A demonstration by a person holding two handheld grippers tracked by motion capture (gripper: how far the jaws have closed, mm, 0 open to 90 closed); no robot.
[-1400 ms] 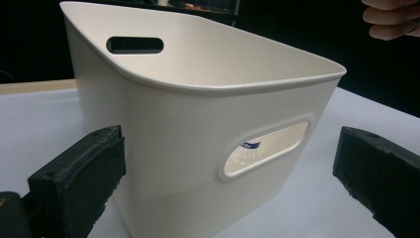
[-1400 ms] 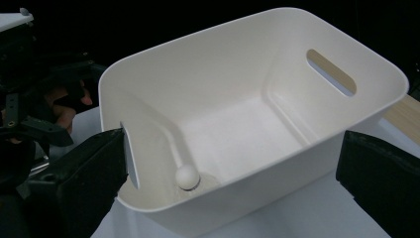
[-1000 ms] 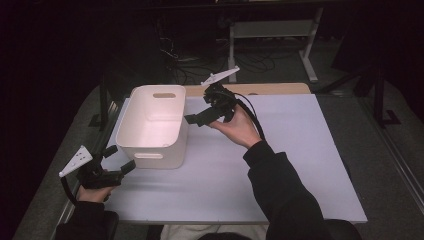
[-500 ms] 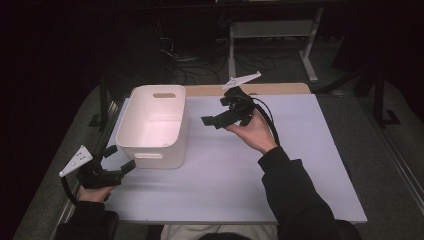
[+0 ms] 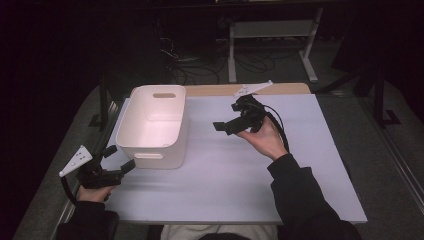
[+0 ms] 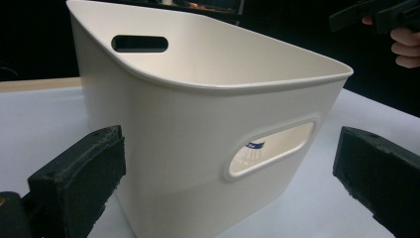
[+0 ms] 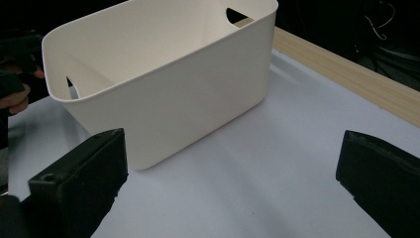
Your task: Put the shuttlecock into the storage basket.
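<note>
A white sheet (image 5: 240, 180) covers the wooden table (image 5: 210, 90); cables (image 5: 190, 60) lie on the floor beyond.

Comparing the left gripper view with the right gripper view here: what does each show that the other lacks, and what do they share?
Left gripper view alone: the bin's near handle slot with a blue mark visible through it, and the right tool held in fingers at the top right corner.

Right gripper view alone: the wooden table edge beyond the white mat, and a long side wall of the bin.

Both share: the white bin standing upright on the white mat, and each view's own pair of black jaws spread wide apart with nothing between them.
</note>
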